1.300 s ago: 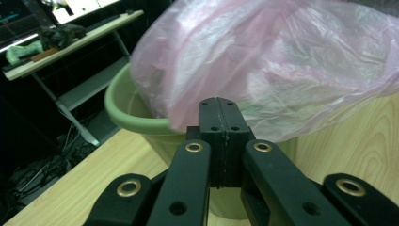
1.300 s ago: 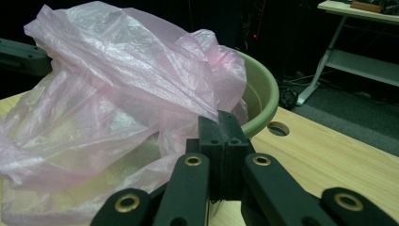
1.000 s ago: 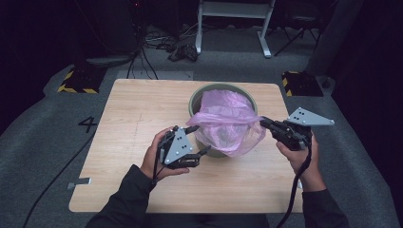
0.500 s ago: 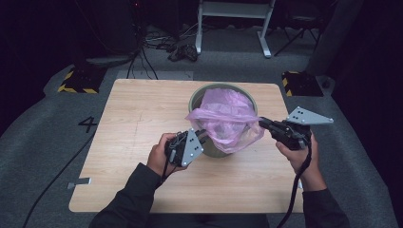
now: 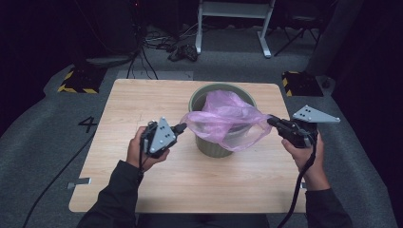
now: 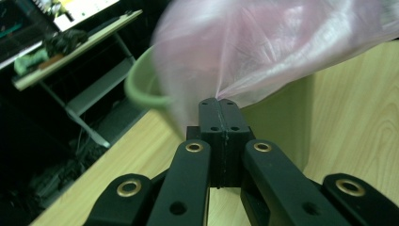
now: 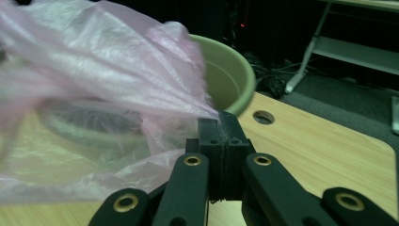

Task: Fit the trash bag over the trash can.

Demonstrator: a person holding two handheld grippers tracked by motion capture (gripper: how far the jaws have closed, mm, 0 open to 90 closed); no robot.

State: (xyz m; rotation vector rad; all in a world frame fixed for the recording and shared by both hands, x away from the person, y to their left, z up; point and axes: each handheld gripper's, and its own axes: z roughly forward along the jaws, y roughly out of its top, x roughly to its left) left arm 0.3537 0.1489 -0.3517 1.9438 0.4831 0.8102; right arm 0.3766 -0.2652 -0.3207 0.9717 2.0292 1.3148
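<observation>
1. Pink plastic bag [image 5: 227, 121] hangs stretched between the two grippers, draped over the mouth and the near side of a green bin [image 5: 219, 142] that stands on the wooden worktop [image 5: 142, 102].
2. At the left of the high view, the person's left hand [image 5: 138, 153] holds the left gripper [image 5: 179, 128], its grey three-cornered plate facing up and its tip aimed toward the bin.
3. Seen in the left gripper view, the left gripper [image 6: 219, 102] has its jaws pressed together on a gathered edge of the bag [image 6: 282, 47], which fans out directly ahead of the tip; the bin's green rim [image 6: 146, 94] sits just beyond and to one side of the jaws.
4. Between the grippers the bag is pulled wide, its film thin enough that the bin's rim shows through it.
5. At the right, the right hand [image 5: 309, 154] holds the right gripper [image 5: 272, 121] just beside the bin, tip pointing at the bag's opposite edge.
6. Seen in the right gripper view, the right gripper [image 7: 219, 117] is likewise clamped flat on the bag's film [image 7: 94, 70], which spreads ahead and to the side, with the bin [image 7: 230, 75] right behind it.
</observation>
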